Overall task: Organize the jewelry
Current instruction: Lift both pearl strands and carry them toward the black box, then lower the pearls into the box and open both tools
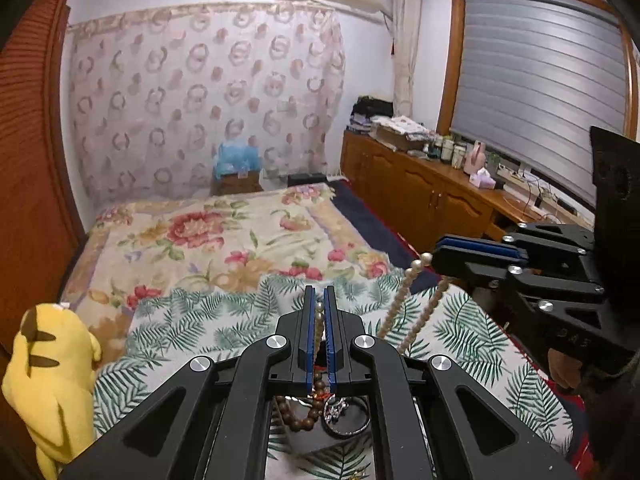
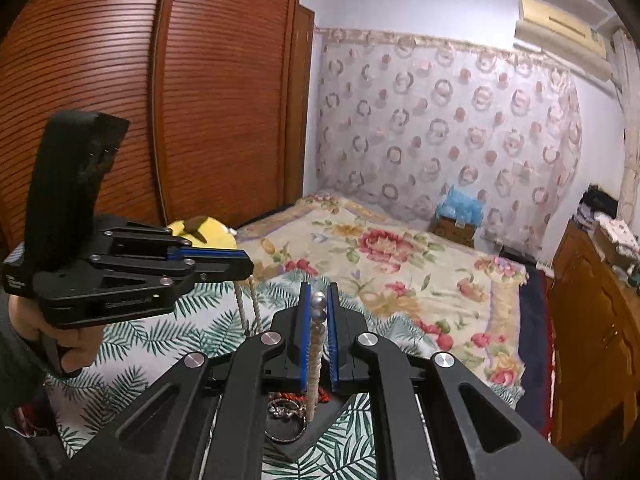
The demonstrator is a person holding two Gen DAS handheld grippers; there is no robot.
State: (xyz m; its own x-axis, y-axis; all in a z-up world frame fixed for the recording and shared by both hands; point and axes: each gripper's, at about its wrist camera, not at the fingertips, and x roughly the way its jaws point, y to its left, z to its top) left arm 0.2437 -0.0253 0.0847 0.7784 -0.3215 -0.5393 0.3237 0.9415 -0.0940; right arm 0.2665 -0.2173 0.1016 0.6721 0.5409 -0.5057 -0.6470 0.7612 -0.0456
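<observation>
Both grippers are raised above the bed and share one pearl necklace. My left gripper [image 1: 319, 300] is shut on the pearl necklace [image 1: 319, 322]; it also shows in the right wrist view [image 2: 244, 266], with strands [image 2: 240, 304] hanging under it. My right gripper [image 2: 319, 294] is shut on the necklace's other end [image 2: 317, 332]; in the left wrist view it [image 1: 438, 254] pinches the strands [image 1: 404, 296] at the right. Below lies a black tray [image 1: 316, 438] with a brown bead bracelet [image 1: 306, 420], a silver piece [image 1: 335, 408] and a bangle [image 2: 286, 434].
The bed has a leaf-print cover [image 1: 192, 320] and a floral blanket [image 1: 224, 236]. A yellow plush toy [image 1: 52, 376] sits at the left. A wooden cabinet [image 1: 424, 188] with clutter runs along the right. A wooden wardrobe [image 2: 160, 92] stands at the left.
</observation>
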